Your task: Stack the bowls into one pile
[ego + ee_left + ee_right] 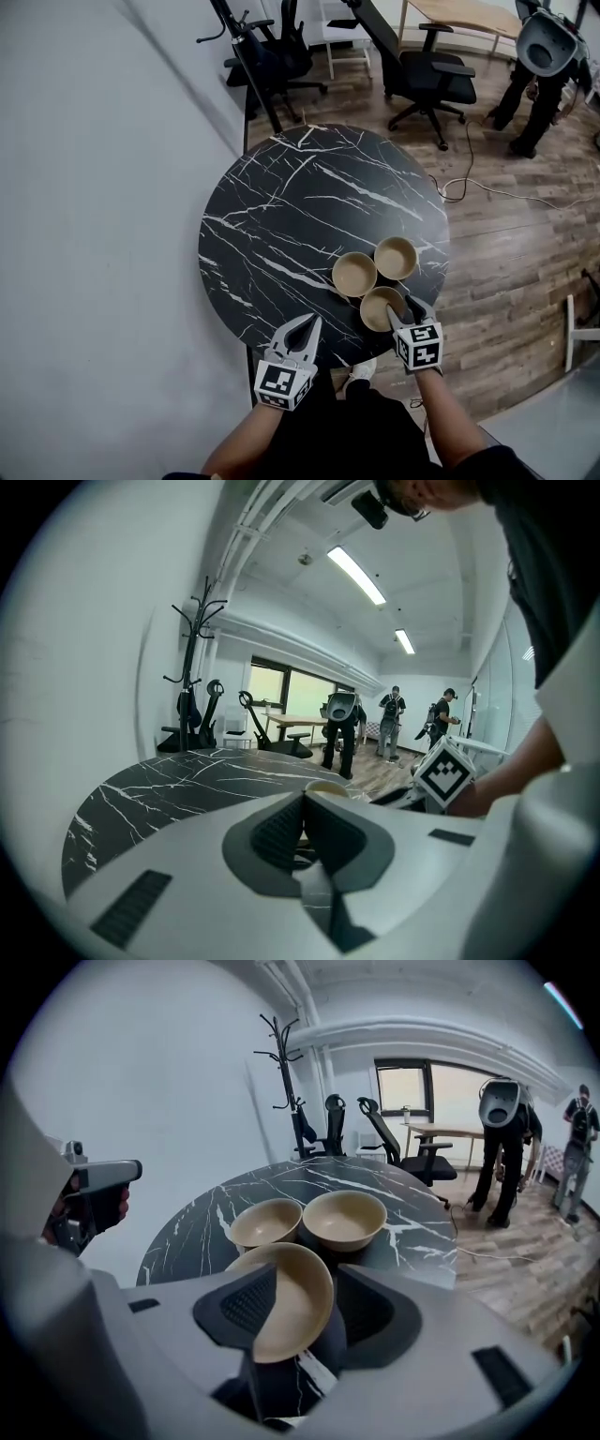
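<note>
Plain pale wall (103,187) down the whole left side, wood plank floor (525,253) on the right. Centre of it all, a round black table (281,216) with white marble veining. Behind it, 2 black office chairs (433,75), another chair frame in white (345,42) and a light wooden desk (469,13) at the far end. There's a black coat stand (286,1072) against the wall, and a pale cable (492,192) snakes across the planks. A wide window (427,1091) glows at the back; 2 strip lights (354,574) run along the white ceiling. A person in dark clothes (530,98) stands near the desk.
</note>
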Demonstrator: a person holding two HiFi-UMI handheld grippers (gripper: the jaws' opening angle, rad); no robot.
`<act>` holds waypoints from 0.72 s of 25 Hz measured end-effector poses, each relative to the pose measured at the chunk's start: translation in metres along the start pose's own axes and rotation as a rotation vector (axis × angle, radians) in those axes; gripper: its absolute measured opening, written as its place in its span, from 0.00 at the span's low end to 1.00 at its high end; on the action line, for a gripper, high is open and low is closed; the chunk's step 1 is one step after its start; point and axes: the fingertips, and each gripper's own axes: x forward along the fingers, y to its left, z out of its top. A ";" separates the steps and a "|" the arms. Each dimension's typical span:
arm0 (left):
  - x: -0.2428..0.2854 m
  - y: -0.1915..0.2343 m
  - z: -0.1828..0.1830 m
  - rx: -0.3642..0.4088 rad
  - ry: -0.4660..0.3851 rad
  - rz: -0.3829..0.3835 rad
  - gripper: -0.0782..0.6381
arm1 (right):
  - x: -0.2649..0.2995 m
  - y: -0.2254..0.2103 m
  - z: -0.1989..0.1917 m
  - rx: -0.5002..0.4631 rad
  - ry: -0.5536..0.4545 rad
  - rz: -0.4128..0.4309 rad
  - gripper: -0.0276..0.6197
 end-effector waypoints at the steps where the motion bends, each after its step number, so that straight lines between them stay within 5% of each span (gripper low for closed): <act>1: 0.000 0.001 0.000 -0.002 0.002 0.003 0.13 | 0.002 0.000 -0.001 0.005 0.009 0.000 0.35; 18: 0.003 0.013 -0.007 -0.032 0.006 0.010 0.13 | 0.033 -0.006 -0.025 0.074 0.137 0.035 0.30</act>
